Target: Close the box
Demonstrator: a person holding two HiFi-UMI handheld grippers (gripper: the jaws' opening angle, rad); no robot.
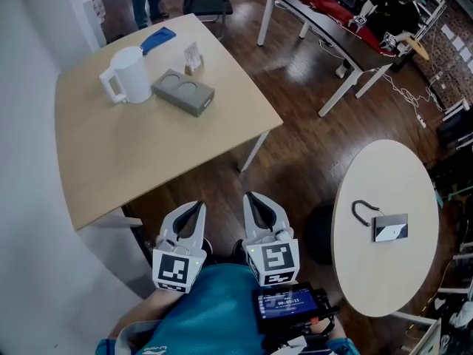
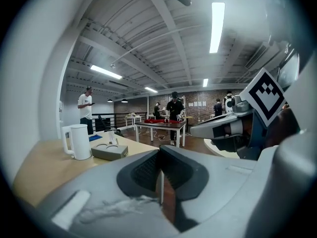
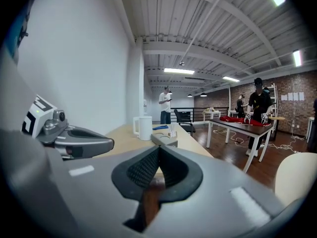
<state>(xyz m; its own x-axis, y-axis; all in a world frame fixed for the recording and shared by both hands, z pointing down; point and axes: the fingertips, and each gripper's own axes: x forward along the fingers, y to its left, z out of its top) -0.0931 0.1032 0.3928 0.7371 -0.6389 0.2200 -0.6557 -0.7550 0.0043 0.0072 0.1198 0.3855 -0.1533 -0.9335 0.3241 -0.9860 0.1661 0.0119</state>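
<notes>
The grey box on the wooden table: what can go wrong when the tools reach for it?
The white jug stands close beside the grey box; a tool coming in could knock it over. The left tool and right tool are both shut and far from the box, so they may push it instead of gripping.

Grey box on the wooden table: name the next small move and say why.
Probably carry the left tongs and right tongs forward to the grey box: both are shut, empty and held near the body, short of the table.
</notes>
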